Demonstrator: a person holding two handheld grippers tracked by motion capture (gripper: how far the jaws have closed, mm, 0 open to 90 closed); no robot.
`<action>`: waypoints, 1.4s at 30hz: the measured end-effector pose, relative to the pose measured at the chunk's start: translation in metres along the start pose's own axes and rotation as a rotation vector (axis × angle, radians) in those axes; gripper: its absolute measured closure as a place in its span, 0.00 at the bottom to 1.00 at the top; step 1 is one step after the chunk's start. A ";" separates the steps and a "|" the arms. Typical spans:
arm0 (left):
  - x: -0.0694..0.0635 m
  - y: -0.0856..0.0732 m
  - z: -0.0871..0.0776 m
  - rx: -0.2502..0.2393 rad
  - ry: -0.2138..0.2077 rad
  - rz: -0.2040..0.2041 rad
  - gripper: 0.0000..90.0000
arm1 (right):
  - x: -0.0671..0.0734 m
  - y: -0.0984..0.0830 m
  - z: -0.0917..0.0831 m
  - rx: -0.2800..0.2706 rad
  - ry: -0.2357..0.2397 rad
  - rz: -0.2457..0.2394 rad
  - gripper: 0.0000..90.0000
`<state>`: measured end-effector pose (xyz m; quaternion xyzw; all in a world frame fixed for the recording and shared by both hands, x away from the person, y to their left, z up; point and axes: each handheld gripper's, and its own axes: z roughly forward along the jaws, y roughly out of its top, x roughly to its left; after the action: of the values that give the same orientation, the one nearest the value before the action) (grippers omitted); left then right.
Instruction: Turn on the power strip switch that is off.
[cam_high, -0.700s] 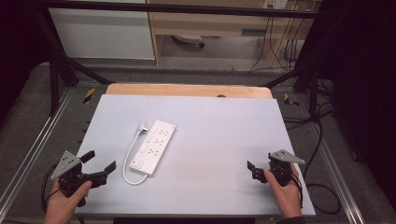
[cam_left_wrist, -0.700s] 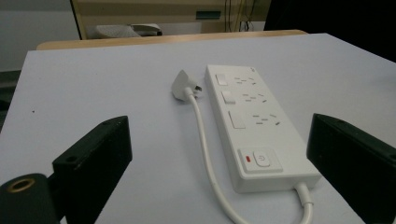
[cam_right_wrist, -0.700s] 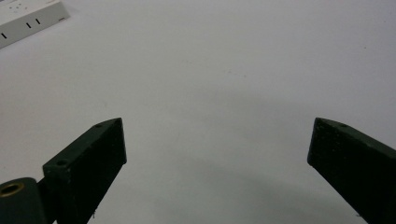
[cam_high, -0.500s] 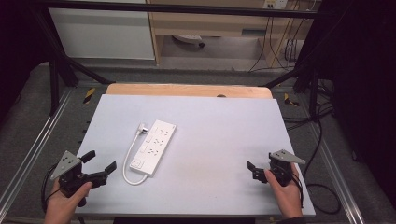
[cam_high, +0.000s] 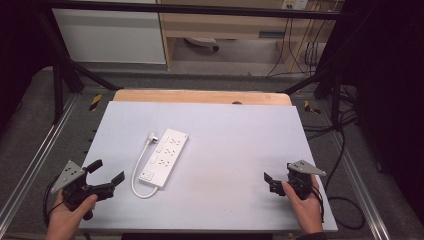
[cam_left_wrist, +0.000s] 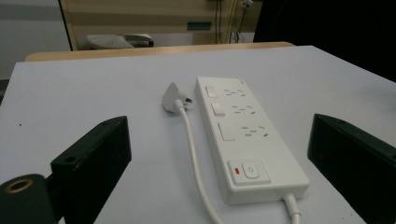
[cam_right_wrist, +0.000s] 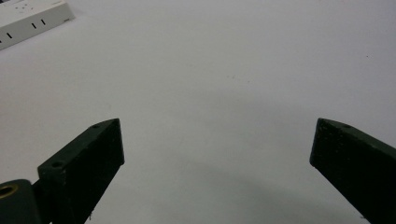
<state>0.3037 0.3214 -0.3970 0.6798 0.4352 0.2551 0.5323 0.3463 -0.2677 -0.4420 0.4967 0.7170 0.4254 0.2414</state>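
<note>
The left gripper (cam_high: 106, 175) is held by a hand (cam_high: 67, 220) at the near left corner of the table (cam_high: 235, 125), with its jaws spread wide and nothing between them. In the left gripper view, both black jaws are seen well apart, and bare table surface lies between their tips.

The power strip (cam_high: 165, 156) is found just ahead of the left gripper and slightly to its right side, apart from the jaws and untouched. Its switch end, bearing a button (cam_left_wrist: 250, 171) and a small red mark, is the end nearest the jaws. The strip lies flat, sockets upward, running away from the gripper. Its white cable (cam_high: 136, 176) leaves the near end, loops beside the strip on the gripper's left side and ends at a white plug (cam_high: 151, 137) lying near the strip's far end.

The right gripper (cam_high: 272, 183) is held by the other hand (cam_high: 305, 202) at the near right corner, well apart from the strip. Its jaws are likewise spread and empty; in the right gripper view, a corner of the strip is seen far off at upper left.

Beyond the table's far edge, a wooden board (cam_high: 200, 96) is noted.
</note>
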 end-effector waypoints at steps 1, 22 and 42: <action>0.000 0.001 0.000 -0.003 0.000 0.003 0.07 | 0.000 0.000 0.000 -0.002 -0.001 0.000 0.04; -0.004 0.015 -0.008 -0.035 -0.017 0.007 0.07 | 0.002 0.001 0.000 -0.007 -0.015 -0.009 0.04; -0.013 0.033 0.001 0.010 -0.037 0.042 0.06 | -0.002 0.001 0.001 -0.013 -0.034 0.002 0.03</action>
<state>0.3085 0.3077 -0.3650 0.6962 0.4122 0.2514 0.5312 0.3478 -0.2687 -0.4417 0.5028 0.7095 0.4219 0.2565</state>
